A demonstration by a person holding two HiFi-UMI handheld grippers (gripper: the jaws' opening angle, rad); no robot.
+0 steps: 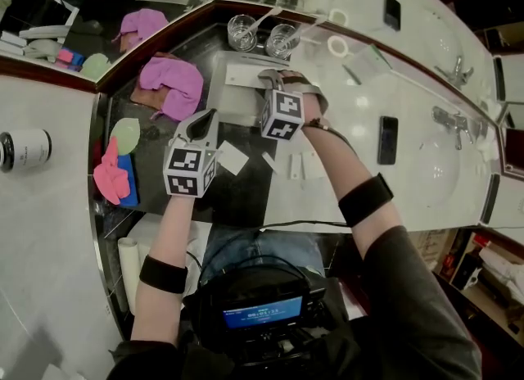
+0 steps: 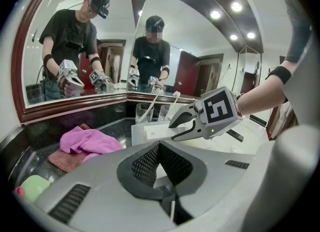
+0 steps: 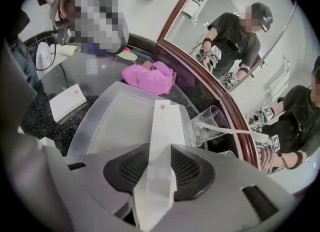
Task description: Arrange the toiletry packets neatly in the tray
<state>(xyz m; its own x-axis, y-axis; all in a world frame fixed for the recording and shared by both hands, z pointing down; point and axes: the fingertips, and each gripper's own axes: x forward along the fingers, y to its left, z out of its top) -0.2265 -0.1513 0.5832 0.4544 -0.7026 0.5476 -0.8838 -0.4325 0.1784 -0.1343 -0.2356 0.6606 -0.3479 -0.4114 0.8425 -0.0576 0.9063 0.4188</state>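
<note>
Packet (image 3: pixel 162 141), long and white, is what our right claw (image 3: pixel 161 152) is grasping: the pads are clamped on its near part. The rest runs straight out from the jaws across the tray (image 3: pixel 112 121). Its far end reaches the tray's far rim. We cannot tell whether that end rests on the rim or hangs just above it. The tray is translucent and stands on the dark desk (image 1: pixel 241 198), close to the mirror (image 2: pixel 75 36). We see nothing else lying in it.

Our left claw (image 1: pixel 206 118) is clenched, its jaws pressed together with nothing between them. It hovers over the dark desk just left of the tray and points toward the mirror.

A second packet (image 1: pixel 232 157) lies flat on the dark desk between our two claws, outside the tray and near its front edge. A few smaller white pieces (image 1: pixel 296 165) lie to the right of it, where the desk turns pale.

Two glasses (image 1: pixel 242 32) stand side by side behind the tray, against the mirror, each with a white stick leaning in it. A pink cloth (image 1: pixel 173 83) lies bunched to the left of the tray. A phone (image 1: pixel 387 139) lies on the pale desk to the right, beside the sink (image 1: pixel 446 169).
</note>
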